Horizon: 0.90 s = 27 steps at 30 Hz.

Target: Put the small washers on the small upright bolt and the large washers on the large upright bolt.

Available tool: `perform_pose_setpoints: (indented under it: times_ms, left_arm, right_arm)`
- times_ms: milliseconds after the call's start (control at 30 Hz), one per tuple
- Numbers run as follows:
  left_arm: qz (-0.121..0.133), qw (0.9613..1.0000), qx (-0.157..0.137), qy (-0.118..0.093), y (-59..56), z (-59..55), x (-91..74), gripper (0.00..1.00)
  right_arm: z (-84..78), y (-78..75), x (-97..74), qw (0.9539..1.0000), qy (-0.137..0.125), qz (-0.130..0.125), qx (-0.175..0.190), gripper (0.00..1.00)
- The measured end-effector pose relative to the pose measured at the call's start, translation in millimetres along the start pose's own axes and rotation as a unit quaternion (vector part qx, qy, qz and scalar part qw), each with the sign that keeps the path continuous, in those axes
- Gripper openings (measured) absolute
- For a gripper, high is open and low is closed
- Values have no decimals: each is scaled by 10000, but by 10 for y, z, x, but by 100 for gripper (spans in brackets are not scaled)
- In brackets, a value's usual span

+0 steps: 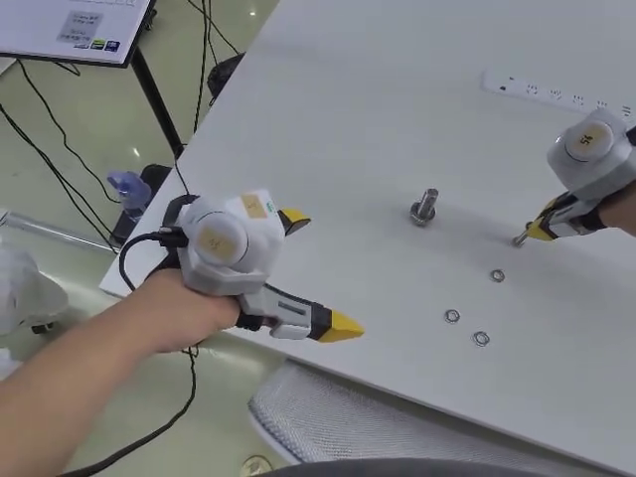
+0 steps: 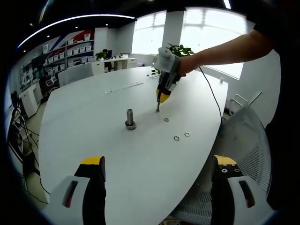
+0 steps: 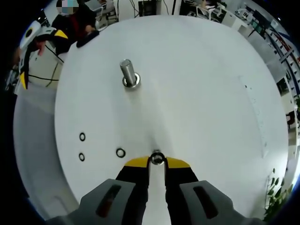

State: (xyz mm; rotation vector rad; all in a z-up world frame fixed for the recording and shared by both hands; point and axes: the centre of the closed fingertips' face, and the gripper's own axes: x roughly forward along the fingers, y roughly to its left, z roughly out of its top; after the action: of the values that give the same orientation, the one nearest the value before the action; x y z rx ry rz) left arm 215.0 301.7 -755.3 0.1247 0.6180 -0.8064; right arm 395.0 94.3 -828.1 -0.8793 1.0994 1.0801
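Small bolt (image 3: pixel 157 158): right claw (image 1: pixel 537 234) is covering its shaft.
Claw's grip: showing too small to judge.
Washers (image 1: pixel 452 316): looking too tiny for sizing.

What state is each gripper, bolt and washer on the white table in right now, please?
Large steel upright bolt: standing, unheld.
Small steel upright bolt: standing.
Three loose steel washers: flat on the table.
Left yellow-tipped gripper: open, empty.
Right yellow-tipped gripper: jaws nearly closed at the small bolt's top; grip unclear.
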Motion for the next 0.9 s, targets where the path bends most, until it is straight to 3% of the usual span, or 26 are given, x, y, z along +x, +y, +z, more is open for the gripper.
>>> perform_pose_setpoints:
  times_ms: [900]
  left_arm:
    - [6,9999,-107,121,36,-98,-23,93]
  right_arm:
    - [-128,4,354,9996,267,-17,-79,12]
